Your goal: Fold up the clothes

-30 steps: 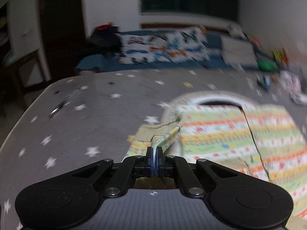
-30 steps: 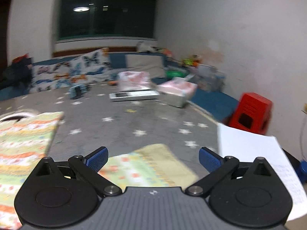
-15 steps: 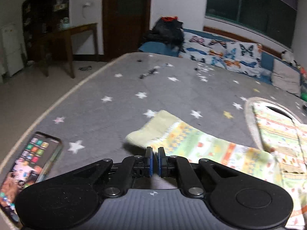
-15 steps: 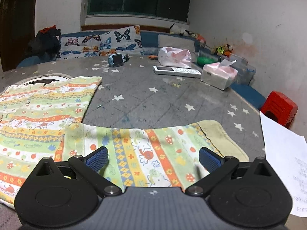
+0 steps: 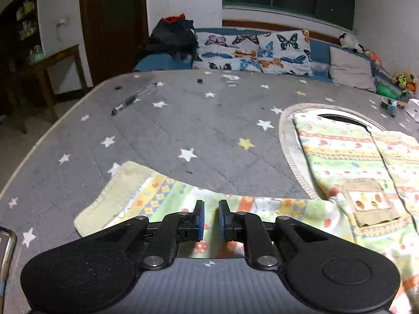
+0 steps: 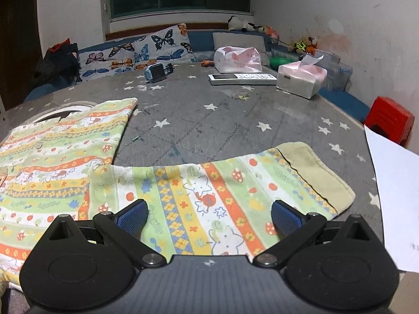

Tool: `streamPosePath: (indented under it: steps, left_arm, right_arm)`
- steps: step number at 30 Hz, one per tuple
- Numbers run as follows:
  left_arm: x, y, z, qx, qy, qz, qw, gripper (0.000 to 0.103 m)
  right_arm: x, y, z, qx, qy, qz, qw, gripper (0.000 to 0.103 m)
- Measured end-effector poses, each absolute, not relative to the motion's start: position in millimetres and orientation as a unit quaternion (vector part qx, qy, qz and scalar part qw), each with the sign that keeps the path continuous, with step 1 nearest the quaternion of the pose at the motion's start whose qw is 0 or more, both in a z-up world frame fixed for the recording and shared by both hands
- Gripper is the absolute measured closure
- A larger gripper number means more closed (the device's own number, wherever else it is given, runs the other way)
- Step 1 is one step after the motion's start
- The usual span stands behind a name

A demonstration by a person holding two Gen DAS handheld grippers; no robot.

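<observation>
Since half a second ago your left gripper (image 5: 209,219) has parted its fingers to a narrow gap, pinching nothing, above the left sleeve (image 5: 162,196), which lies flat.

Item 1: one patterned shirt (image 6: 60,157), spread flat on the star-print tabletop (image 6: 209,120); two sleeves out sideways, one chest pocket (image 5: 371,206).
Item 2: right sleeve (image 6: 222,188), flat, its cuff just beside one white paper sheet (image 6: 392,188).
Item 3: your right gripper (image 6: 209,216), fingers spread wide over that sleeve, holding nothing.
Item 4: one pen (image 5: 133,99) at the far left of the tabletop.
Item 5: one watch (image 6: 157,72), one remote (image 6: 242,77), one tissue box (image 6: 301,79), one pink bag (image 6: 237,59), all at the far side.
Item 6: one red stool (image 6: 390,120), off the tabletop edge.
</observation>
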State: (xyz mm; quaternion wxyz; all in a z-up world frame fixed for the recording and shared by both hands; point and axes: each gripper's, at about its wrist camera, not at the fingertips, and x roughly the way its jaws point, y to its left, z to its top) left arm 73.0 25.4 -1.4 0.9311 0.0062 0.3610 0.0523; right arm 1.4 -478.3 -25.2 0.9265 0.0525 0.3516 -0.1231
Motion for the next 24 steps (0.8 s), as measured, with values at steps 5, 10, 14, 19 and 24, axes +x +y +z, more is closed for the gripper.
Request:
streamPosePath:
  steps: [5, 10, 14, 19, 24]
  left_arm:
    - [70, 39, -4, 0.015, 0.362, 0.102, 0.926, 0.092]
    - [57, 52, -6, 0.033, 0.357, 0.138, 0.923, 0.092]
    - [62, 67, 4, -0.012, 0.377, 0.133, 0.917, 0.092]
    - [63, 46, 21, -0.041, 0.369, 0.044, 0.927, 0.091]
    - [70, -13, 33, -0.012, 0.356, -0.067, 0.932, 0.067]
  right_arm:
    - [9, -478, -27, 0.048, 0.347, -0.12, 0.929, 0.0]
    - [16, -477, -28, 0.044, 0.345, -0.115, 0.931, 0.0]
    - [21, -476, -26, 0.039, 0.349, -0.105, 0.93, 0.001]
    - [34, -471, -16, 0.033, 0.35, -0.08, 0.933, 0.006]
    - [62, -461, -3, 0.037, 0.348, -0.041, 0.936, 0.013]
